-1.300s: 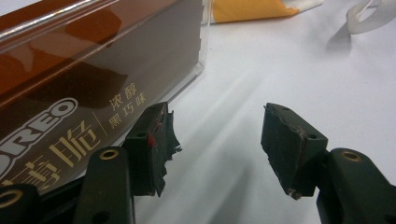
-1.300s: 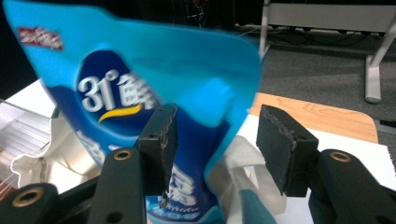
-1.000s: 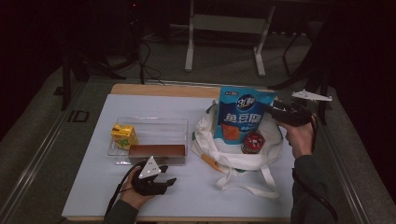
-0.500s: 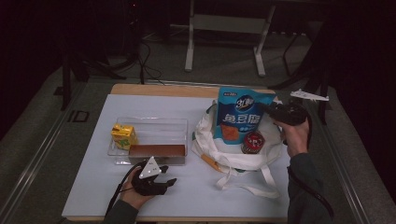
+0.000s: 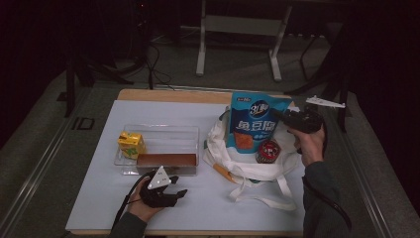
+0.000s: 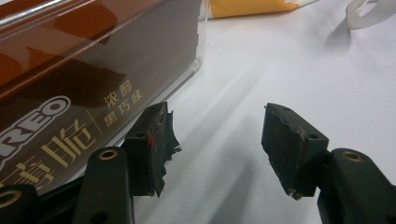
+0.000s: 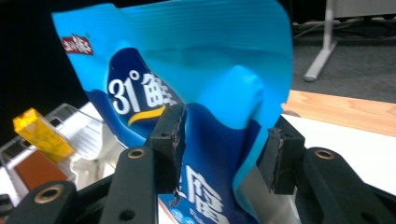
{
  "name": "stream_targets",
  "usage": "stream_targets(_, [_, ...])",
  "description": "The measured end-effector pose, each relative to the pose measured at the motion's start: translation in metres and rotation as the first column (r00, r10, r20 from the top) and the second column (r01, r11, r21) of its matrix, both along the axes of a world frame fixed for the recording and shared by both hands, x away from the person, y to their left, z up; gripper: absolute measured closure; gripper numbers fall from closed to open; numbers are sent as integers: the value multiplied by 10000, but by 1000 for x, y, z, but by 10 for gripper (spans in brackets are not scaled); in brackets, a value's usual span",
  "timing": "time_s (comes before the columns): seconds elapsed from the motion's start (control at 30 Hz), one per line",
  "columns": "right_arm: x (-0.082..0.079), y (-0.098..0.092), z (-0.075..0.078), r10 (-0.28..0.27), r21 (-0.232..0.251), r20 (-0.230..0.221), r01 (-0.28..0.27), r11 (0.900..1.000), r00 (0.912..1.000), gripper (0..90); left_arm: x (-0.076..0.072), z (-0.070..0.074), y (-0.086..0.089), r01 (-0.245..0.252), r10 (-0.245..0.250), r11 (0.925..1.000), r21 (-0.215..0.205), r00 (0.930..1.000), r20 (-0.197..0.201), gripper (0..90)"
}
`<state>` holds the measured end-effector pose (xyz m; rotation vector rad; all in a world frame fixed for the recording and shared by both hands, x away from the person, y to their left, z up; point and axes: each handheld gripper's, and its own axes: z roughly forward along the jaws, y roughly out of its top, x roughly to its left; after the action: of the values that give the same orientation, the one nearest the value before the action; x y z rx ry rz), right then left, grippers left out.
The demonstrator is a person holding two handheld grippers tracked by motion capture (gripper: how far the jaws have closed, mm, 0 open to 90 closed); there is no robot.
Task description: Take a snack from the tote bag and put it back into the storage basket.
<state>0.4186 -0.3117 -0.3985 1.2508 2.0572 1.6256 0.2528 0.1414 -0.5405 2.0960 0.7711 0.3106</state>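
A blue snack bag (image 5: 257,124) stands upright above a white tote bag (image 5: 247,168). My right gripper (image 5: 283,117) holds the bag by its right edge. In the right gripper view the jaws (image 7: 224,149) have just been closing, with the blue snack bag (image 7: 205,93) between the pads, dented by them. My left gripper (image 5: 177,186) rests on the table near the front edge, open. In the left gripper view its jaws (image 6: 217,140) have nothing between them and lie beside a brown Oreo box (image 6: 70,107).
A clear tray (image 5: 163,131) holds a yellow juice box (image 5: 131,144) and the brown box (image 5: 166,159). A red tin (image 5: 269,151) lies on the tote bag. The white mat (image 5: 99,198) covers the table, and a wooden edge (image 5: 173,95) runs along the back.
The right gripper has drawn in on the bag's right edge, and the bag stands a little straighter. The left hand has not moved.
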Motion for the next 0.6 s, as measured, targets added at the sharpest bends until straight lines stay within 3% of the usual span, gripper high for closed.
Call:
stream_targets(0.2, [-7, 13, 3, 675, 7, 418, -676, 9977, 9968, 604, 0, 0, 0, -2, 2, 10000, 50, 10000, -4, 420])
stream_targets(0.33, [-5, 20, 6, 797, 28, 443, -799, 9968, 9958, 607, 0, 0, -1, 8, -8, 10000, 47, 10000, -4, 419])
stream_targets(0.43, [-3, 26, 7, 1231, 224, 456, -1242, 9920, 9913, 651, 0, 0, 0, 24, -24, 10000, 40, 10000, -17, 418])
stream_targets(0.6, [-1, 38, 8, 1558, -221, 456, -1550, 9877, 9867, 605, 0, 0, -1, 51, -51, 10000, 42, 10000, -8, 417])
